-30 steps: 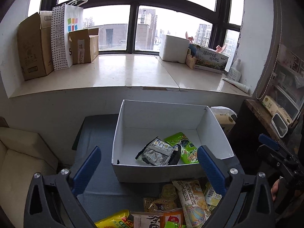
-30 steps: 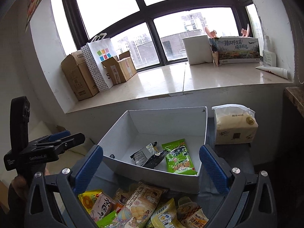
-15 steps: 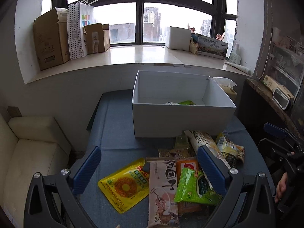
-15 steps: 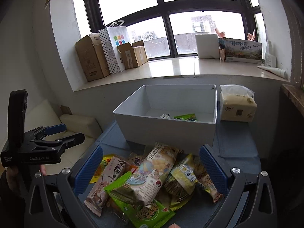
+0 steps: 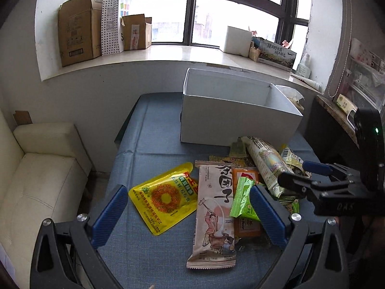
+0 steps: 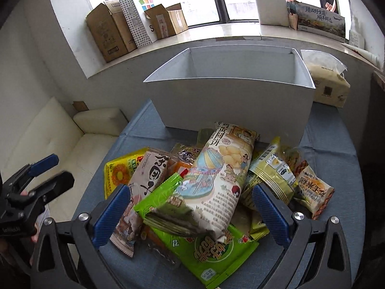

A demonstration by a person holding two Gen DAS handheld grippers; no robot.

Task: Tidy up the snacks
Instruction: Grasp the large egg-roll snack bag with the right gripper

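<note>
Snacks (image 6: 216, 180) on blue tablecloth (image 5: 149, 139) — perhaps windowside

We count one white box (image 6: 231, 101) on the tabletop (image 5: 149, 144) and one tissue pack (image 6: 329, 84) beside it. Three cardboard boxes (image 5: 77, 38) and one dotted paper bag (image 5: 113, 21) line the windowsill; the piled snack packets (image 6: 216, 180) overlap too much to count exactly.

Right gripper (image 6: 190, 213) stands with fingers spread wide over a heap of snack packets on the blue cloth (image 6: 332, 149); a long cream biscuit pack (image 6: 216, 183) lies uppermost between the fingers, resting on a green packet (image 6: 211, 250); a yellow packet (image 6: 120, 168) lies at the heap's left edge; the white box (image 6: 231, 101) stands behind the heap, its contents hidden; left gripper (image 6: 45, 171) visible at left edge, slightly parted.
</note>
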